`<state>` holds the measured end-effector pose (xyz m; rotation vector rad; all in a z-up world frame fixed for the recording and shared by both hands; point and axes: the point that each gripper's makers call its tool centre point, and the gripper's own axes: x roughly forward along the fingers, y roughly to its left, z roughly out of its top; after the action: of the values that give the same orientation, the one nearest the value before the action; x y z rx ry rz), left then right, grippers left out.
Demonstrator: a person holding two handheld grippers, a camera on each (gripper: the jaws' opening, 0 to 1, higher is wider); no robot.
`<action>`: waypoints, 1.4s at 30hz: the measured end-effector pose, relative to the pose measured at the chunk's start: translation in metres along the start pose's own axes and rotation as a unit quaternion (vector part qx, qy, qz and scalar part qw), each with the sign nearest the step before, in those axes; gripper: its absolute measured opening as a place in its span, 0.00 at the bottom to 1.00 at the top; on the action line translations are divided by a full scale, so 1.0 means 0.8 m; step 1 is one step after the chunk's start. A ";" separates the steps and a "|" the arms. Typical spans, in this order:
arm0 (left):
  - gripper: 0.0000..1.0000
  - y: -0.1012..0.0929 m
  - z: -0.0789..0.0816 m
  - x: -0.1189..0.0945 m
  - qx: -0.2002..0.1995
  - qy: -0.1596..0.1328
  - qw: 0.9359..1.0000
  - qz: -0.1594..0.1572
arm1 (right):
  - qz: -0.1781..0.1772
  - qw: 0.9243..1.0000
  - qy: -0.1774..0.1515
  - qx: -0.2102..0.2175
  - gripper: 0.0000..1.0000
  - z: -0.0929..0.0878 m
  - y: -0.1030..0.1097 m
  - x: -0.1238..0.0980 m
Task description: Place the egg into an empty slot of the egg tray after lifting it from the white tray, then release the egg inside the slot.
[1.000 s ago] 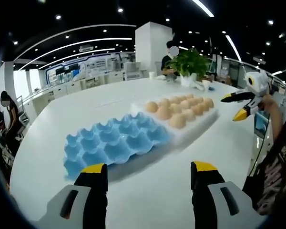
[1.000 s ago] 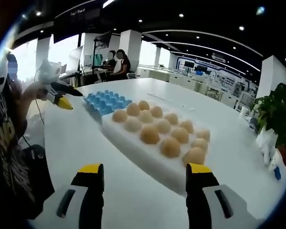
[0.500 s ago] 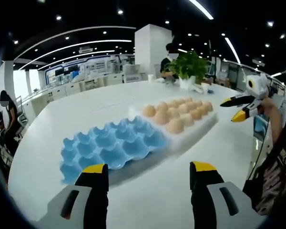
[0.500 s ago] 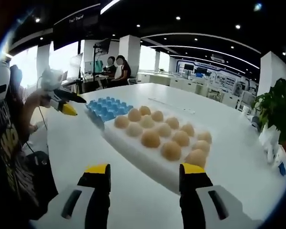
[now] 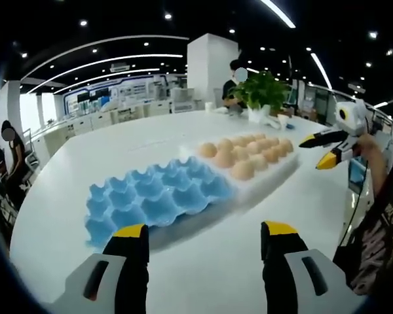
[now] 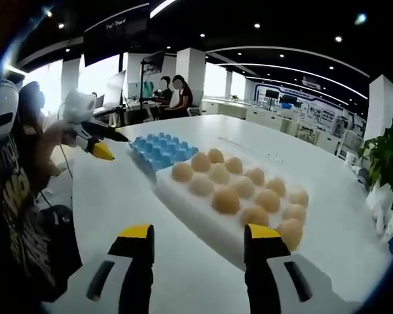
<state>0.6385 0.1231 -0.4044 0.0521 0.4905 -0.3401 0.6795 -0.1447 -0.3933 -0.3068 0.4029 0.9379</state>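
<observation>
A blue egg tray (image 5: 158, 199) with bare slots lies on the white table, left of a white tray (image 5: 275, 171) holding several tan eggs (image 5: 242, 170). My left gripper (image 5: 205, 237) is open, short of the blue tray, nothing between its jaws. The right gripper (image 5: 322, 150) comes in from the right, held above the table beside the white tray. In the right gripper view my right gripper (image 6: 198, 235) is open, just short of the white tray (image 6: 203, 219) and its eggs (image 6: 226, 201); the blue egg tray (image 6: 158, 149) lies beyond, and the left gripper (image 6: 97, 144) hovers at left.
A potted plant (image 5: 261, 88) and small items stand at the table's far end. People sit and stand at desks in the background (image 6: 171, 91). A person's sleeve and hand (image 5: 380, 196) fill the right edge. The white table (image 5: 216, 261) lies bare under my jaws.
The right gripper view has drawn slightly nearer the white tray and shifted, with its jaws a little closer together. The left gripper view has barely shifted. Eggs and trays are unmoved.
</observation>
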 end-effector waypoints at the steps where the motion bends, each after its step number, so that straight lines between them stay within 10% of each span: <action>1: 0.70 0.001 -0.001 0.000 -0.001 0.000 1.000 0.000 | 0.001 1.000 0.000 -0.001 0.57 0.001 0.002 0.001; 42: 0.70 0.028 -0.019 -0.022 -0.025 -0.020 0.999 0.004 | 0.041 0.998 0.022 -0.045 0.57 0.033 0.047 0.059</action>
<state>0.6244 0.1515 -0.4099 -0.0021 0.4587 -0.3201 0.6789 -0.0789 -0.3953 -0.3955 0.4174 1.0318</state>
